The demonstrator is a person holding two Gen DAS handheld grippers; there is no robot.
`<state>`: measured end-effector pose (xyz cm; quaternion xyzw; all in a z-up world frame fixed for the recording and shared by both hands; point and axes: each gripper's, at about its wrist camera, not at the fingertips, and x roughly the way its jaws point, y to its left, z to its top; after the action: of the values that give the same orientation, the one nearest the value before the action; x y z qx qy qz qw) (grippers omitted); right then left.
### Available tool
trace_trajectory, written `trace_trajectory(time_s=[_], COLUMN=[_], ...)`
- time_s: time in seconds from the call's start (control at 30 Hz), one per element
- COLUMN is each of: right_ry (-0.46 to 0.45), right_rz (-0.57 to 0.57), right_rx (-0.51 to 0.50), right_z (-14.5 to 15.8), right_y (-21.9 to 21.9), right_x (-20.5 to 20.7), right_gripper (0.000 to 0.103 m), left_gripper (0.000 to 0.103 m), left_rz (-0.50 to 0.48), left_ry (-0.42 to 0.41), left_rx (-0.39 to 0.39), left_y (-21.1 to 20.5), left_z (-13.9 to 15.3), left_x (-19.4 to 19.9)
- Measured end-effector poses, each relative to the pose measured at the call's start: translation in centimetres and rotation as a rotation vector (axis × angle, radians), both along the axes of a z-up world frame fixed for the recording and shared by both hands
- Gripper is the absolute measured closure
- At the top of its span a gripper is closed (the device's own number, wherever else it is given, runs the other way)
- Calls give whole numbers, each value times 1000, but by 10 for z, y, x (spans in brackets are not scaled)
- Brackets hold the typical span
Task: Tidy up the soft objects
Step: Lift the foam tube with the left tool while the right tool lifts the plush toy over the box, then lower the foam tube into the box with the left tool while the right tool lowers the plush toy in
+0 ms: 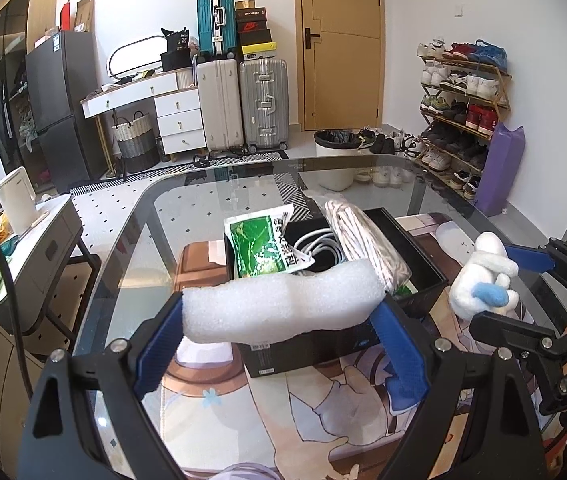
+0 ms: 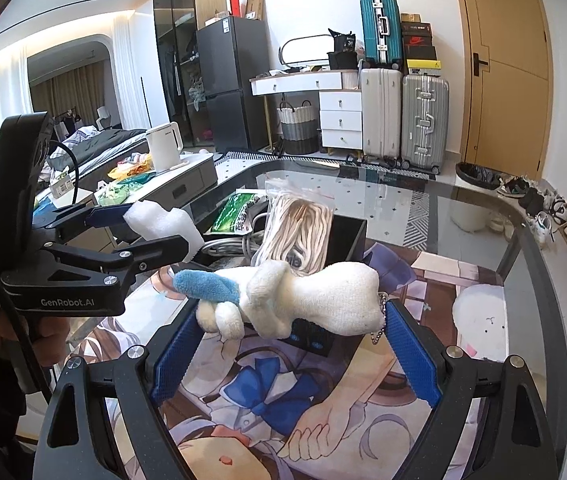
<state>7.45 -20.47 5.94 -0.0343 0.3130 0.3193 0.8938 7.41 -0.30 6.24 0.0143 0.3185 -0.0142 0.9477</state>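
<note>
Above the glass table (image 1: 131, 248), the left gripper (image 1: 283, 312) clamps a white foam block (image 1: 279, 304) between wide-set blue pads, over a black storage box (image 1: 423, 276). Beside it, the right gripper (image 2: 291, 320) grips a white plush toy with blue ear (image 2: 303, 300). "GenRobot.AI" marks the left gripper's body. Green packet (image 1: 267, 244) lettering is unreadable.

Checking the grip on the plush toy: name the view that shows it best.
Right wrist: the plush toy spans the right gripper pad to pad. Left wrist shows it small at the edge.
</note>
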Motion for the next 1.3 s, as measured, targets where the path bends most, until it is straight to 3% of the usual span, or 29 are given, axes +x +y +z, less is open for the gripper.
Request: trace_trajectory(time_s=[0.57,0.93,1.3], right_ry=[-39,-27,-74], right_rz=[41,58,21], right_rx=[-47,-110,-205], right_z=[16,6,-4], right_y=[25,57,79], right_x=[19,34,47], right_gripper=[13,13,13], left_gripper=[12,12,12], left_rz=[-13,-7,-13], left_ry=[-19,-15,8], left_rx=[-9,-26,-36], left_y=[8,20,18], left_z=[10,10,1], left_x=[21,32,50])
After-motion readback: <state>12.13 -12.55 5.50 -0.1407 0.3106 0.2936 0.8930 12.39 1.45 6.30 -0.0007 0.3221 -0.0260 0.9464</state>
